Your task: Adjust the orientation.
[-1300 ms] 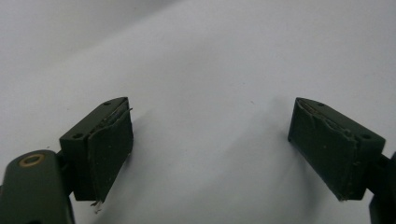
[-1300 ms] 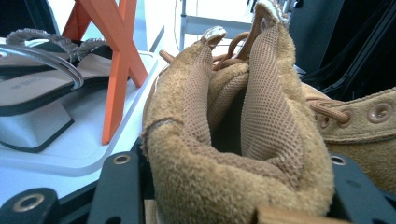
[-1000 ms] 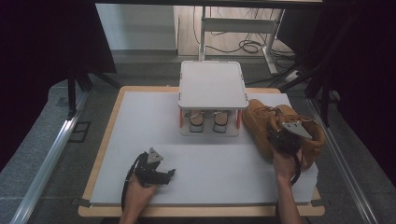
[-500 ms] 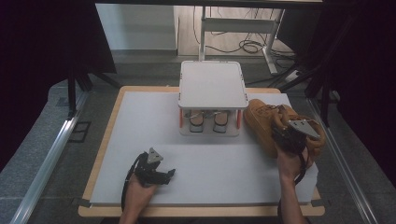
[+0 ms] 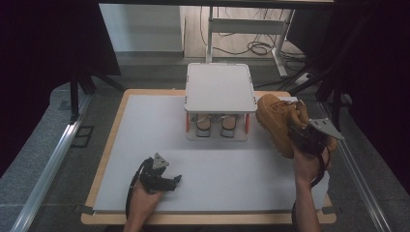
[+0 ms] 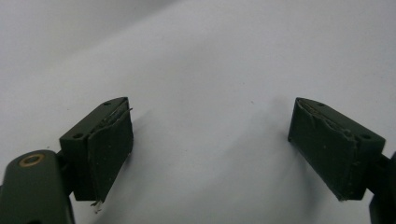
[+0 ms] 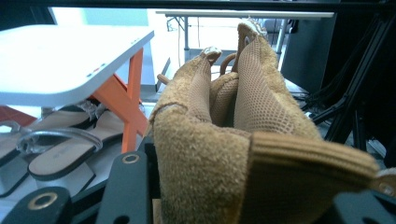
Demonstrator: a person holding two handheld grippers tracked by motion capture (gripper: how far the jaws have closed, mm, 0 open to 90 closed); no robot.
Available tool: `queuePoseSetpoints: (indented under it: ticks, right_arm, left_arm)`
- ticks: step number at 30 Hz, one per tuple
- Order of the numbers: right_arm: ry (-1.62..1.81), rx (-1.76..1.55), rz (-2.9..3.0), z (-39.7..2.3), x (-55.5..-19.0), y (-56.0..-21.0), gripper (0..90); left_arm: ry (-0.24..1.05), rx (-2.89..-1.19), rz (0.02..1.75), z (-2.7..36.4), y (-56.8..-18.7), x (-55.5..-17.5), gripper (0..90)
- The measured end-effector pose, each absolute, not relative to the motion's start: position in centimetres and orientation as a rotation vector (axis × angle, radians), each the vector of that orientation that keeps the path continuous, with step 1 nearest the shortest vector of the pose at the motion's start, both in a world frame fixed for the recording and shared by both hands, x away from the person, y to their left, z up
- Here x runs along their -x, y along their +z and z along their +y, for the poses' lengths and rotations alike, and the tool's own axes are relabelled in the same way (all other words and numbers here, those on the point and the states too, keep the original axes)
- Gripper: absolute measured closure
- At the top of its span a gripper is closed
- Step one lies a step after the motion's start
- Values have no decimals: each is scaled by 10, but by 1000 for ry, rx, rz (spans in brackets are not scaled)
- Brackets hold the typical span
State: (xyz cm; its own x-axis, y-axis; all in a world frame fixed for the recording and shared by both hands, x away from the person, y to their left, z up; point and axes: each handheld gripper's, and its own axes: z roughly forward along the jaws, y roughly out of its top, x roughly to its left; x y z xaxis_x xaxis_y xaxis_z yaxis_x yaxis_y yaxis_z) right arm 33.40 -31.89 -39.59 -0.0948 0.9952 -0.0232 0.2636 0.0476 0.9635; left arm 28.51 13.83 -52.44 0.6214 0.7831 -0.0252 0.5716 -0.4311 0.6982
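A pair of tan suede boots (image 5: pixel 274 122) hangs at the right side of the table, next to the white rack. My right gripper (image 5: pixel 305 136) is shut on them from the near side. In the right gripper view the suede collar and mesh lining (image 7: pixel 243 116) are squeezed between the two black jaws of the right gripper (image 7: pixel 243 196). My left gripper (image 5: pixel 167 181) rests low on the white table top (image 5: pixel 145 130) at the front left. In the left gripper view the left gripper (image 6: pixel 210 140) is open, with bare white surface between its pads.
A small white rack (image 5: pixel 220 87) on orange legs stands at the back middle, a pair of sandals (image 5: pixel 212 126) beneath its top. In the right gripper view the sandals (image 7: pixel 60 149) lie left of the boots. Black stands and cables crowd the floor beyond the table's right edge.
The right gripper has risen with the boots and drifted slightly right, lifting them off the table. The left gripper has stayed where it was.
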Motion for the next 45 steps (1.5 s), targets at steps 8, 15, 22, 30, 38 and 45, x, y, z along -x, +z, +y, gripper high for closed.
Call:
queuePoseSetpoints:
  ticks: [8,15,22,30,38,45]
  right_arm:
    - [1130,-1321,1475,-321,-337,-381,540]
    - [1147,-1308,1454,-321,-339,-368,539]
    - [1148,-1293,1431,-323,-342,-354,539]
    - [1163,-1275,1417,-323,-344,-338,540]
    - [1163,-1252,1397,-321,-347,-322,549]
    - [1179,-1228,1375,-319,-347,-309,548]
  left_arm:
    - [398,-2161,1058,138,-524,-285,139]
    - [399,-2153,1062,138,-525,-285,139]
    - [399,-2153,1062,138,-525,-285,139]
    - [399,-2155,1060,138,-525,-285,139]
    - [399,-2155,1060,138,-525,-285,139]
    - [400,-2158,1059,138,-525,-285,139]
